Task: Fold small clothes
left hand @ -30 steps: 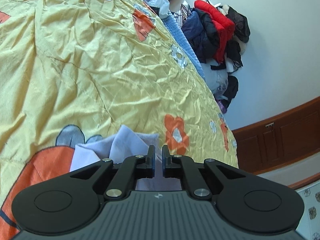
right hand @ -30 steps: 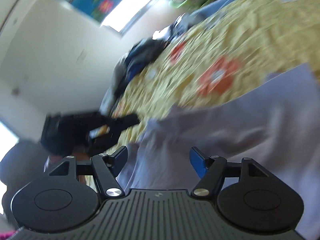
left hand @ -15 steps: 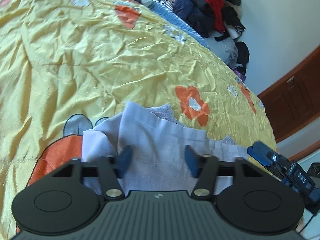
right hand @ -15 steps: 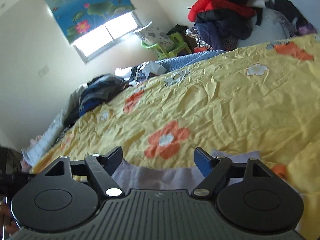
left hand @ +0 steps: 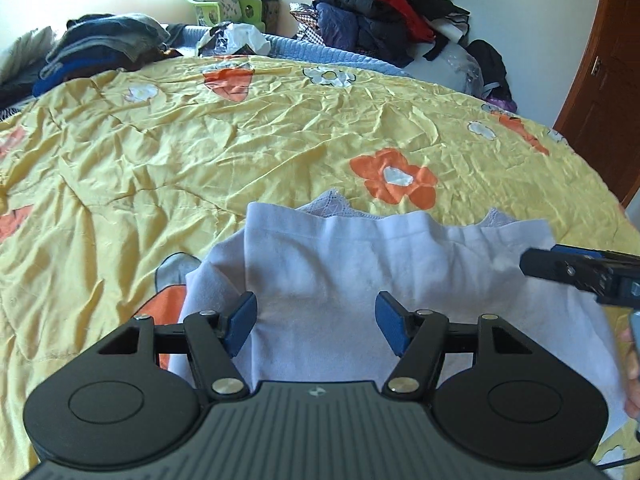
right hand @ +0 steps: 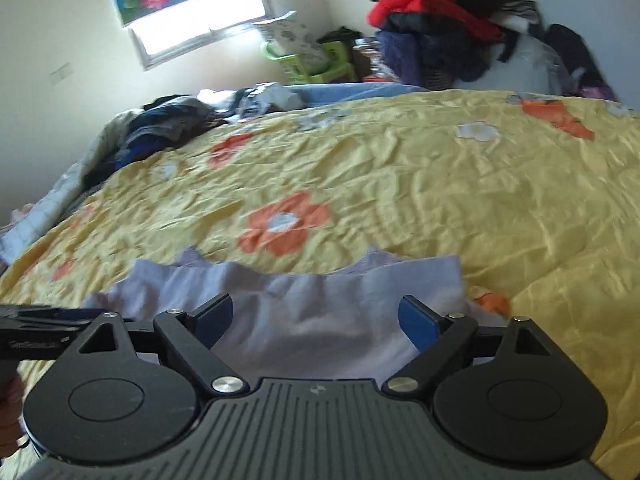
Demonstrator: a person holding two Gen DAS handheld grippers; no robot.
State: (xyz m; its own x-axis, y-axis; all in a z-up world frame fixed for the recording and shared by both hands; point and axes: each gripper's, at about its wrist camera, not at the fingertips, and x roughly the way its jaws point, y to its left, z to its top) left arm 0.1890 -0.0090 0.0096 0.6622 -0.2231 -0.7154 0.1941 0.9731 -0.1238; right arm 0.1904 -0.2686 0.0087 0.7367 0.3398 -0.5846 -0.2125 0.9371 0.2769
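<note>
- The pale lilac garment [left hand: 360, 276] lies on the yellow quilt [left hand: 200, 152], long axis left-right, lace hem far.
- Left gripper [left hand: 316, 320] gapes empty above it.
- Right gripper [right hand: 316, 316] is opening, gripping nothing.

The left gripper [left hand: 316, 322] hangs above a pale lilac garment [left hand: 372, 264], and its jaws stand apart with nothing pressed between them. The garment lies on a yellow bedspread [left hand: 200, 152] with orange flowers. Lace trim [left hand: 330, 203] shows at the garment's far edge. The right gripper [left hand: 580, 270] enters from the right, over the garment's right corner. Far behind, a pile of clothes [left hand: 372, 4] leans against the wall.
</note>
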